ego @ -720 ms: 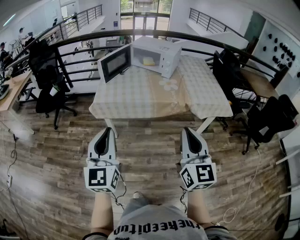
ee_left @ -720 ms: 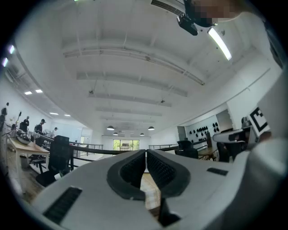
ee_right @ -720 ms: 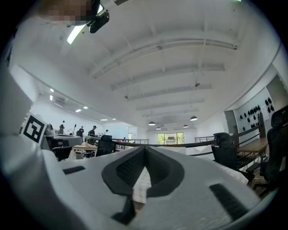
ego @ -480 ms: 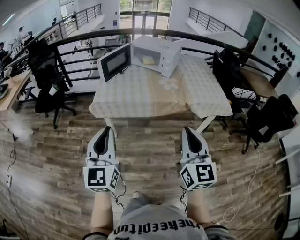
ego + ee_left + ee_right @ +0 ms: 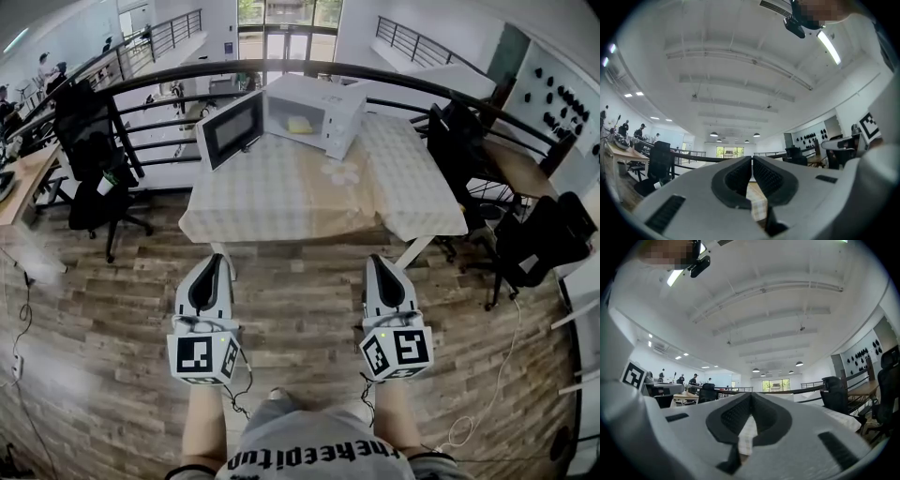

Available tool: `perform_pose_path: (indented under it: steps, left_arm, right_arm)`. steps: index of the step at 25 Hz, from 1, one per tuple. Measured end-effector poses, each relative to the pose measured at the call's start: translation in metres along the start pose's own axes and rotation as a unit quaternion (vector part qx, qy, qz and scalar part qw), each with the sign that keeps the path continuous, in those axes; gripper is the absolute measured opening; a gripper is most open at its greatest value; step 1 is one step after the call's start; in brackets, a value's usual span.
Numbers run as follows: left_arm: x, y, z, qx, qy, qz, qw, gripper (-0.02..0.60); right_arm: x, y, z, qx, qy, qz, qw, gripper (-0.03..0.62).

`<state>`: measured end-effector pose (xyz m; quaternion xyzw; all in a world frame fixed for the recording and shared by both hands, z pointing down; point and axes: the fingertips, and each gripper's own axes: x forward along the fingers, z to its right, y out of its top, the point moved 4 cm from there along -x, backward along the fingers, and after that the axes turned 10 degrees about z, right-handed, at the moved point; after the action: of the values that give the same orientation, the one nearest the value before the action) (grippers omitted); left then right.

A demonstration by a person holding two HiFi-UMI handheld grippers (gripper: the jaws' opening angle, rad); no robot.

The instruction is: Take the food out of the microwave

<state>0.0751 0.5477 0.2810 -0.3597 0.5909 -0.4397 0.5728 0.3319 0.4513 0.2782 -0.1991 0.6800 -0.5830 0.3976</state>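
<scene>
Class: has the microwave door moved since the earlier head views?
No. The microwave door still stands open at the same angle to the microwave on the table.

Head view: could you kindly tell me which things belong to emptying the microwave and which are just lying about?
For the job: microwave, its open door, yellow food inside, left gripper, right gripper.

Lying about: left office chair, right office chair, black railing.
</scene>
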Motion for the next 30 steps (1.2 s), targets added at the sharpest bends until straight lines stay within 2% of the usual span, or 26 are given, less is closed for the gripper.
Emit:
perform_pose_path:
  steps: [7,15,30]
  left_arm:
    - [0.009,-0.013,-0.016,-0.008,-0.007,-0.005,0.9999,0.012]
    - [0.044,-0.034,-0.024,-0.023,-0.001,-0.024,0.9995,0.012]
    - [0.183,-0.078,-0.051,-0.003,0.018,-0.021,0.9996,0.012]
  right_arm:
    - [0.013,-0.010,-0.009,0.004,-0.001,-0.001,1.000,0.005]
    - [0.044,-0.030,0.012,0.009,-0.010,-0.010,1.000,0.005]
    - [0.200,-0.074,0.067,0.030,0.031,-0.001,0.999,0.005]
